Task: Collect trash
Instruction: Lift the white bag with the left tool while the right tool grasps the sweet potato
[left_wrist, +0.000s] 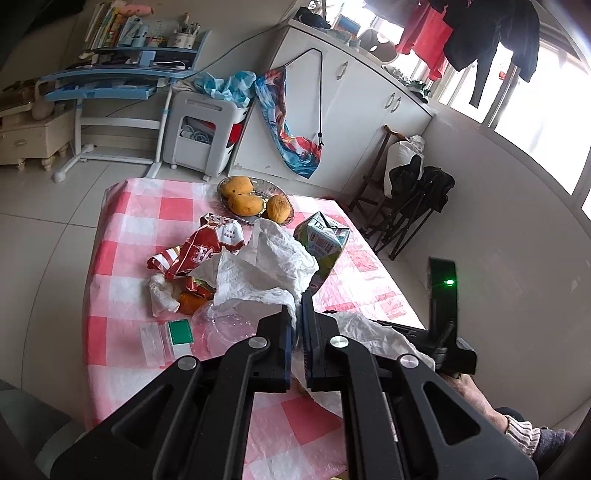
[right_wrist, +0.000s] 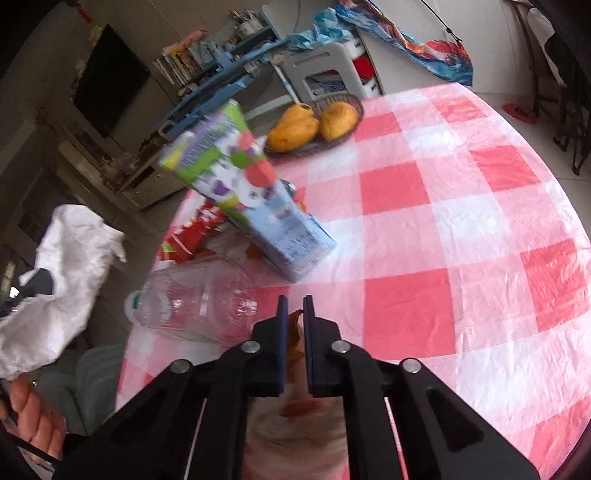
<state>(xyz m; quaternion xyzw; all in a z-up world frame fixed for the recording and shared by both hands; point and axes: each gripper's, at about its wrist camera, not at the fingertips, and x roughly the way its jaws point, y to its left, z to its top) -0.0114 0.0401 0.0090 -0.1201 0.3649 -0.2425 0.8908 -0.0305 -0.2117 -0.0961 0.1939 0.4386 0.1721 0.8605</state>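
Rubbish-gathering looks to be midway: the left claw (left_wrist: 295, 314) is pinched nearly closed on the rim of a crumpled white plastic bag (left_wrist: 258, 266), holding it up over the red-and-white checked worktop (right_wrist: 443, 221). The right claw (right_wrist: 294, 314) has its jaws almost together on a small orange-brown scrap (right_wrist: 293, 332), perhaps peel or wrapper; I cannot tell which.

Most of the litter sits heaped toward the worktop's left edge, as the right wrist view shows it: a torn red-and-white snack wrapper (left_wrist: 207, 247), a wadded white tissue (left_wrist: 160, 295), a clear crushed plastic bottle (right_wrist: 195, 299) lying on its side, and a blue-and-green drink carton (right_wrist: 251, 203), dented and tilted against the pile. A small clear sachet with a green label (left_wrist: 166, 338) lies flat near the front edge. At the far edge a dark wire basket (right_wrist: 354, 101) holds yellow mangoes (left_wrist: 242, 201), which are likely not rubbish.

Next, I would judge, the scrap goes into the bag's mouth, which calls for the left claw to keep that opening slack and wide.
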